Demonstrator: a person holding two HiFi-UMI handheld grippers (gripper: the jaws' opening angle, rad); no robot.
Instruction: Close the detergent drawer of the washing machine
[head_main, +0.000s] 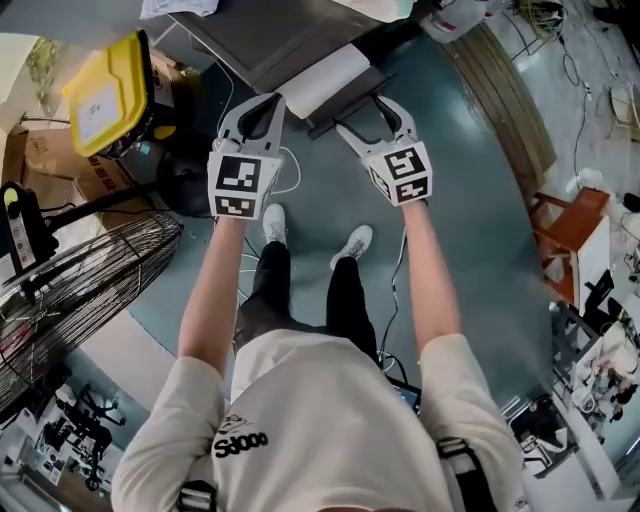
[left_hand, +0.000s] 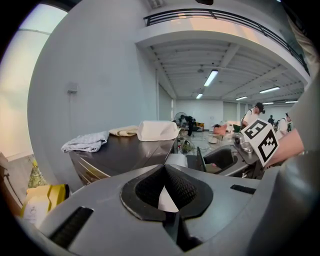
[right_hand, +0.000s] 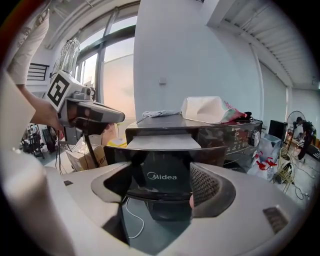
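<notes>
Detergent drawer (head_main: 330, 80) stands pulled out of the washing machine (head_main: 265, 40), with the right gripper (head_main: 362, 113) at its dark front.
Only the right gripper view shows the "Midea" front framed by spread, empty jaws; whether they touch it cannot be told. Left gripper (head_main: 265, 100), jaws pressed together on nothing, hangs beside the drawer's left corner. The head view adds a yellow lid (head_main: 105, 95) and a wire fan (head_main: 80, 290) to the left.

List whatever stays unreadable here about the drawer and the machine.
- Drawer compartments: the right gripper view shows only its front and its top edge-on; too small in the head view.
- Control panel print: right gripper view, too small and dark.
- Machine's lower front: right gripper view, behind the right gripper body.
</notes>
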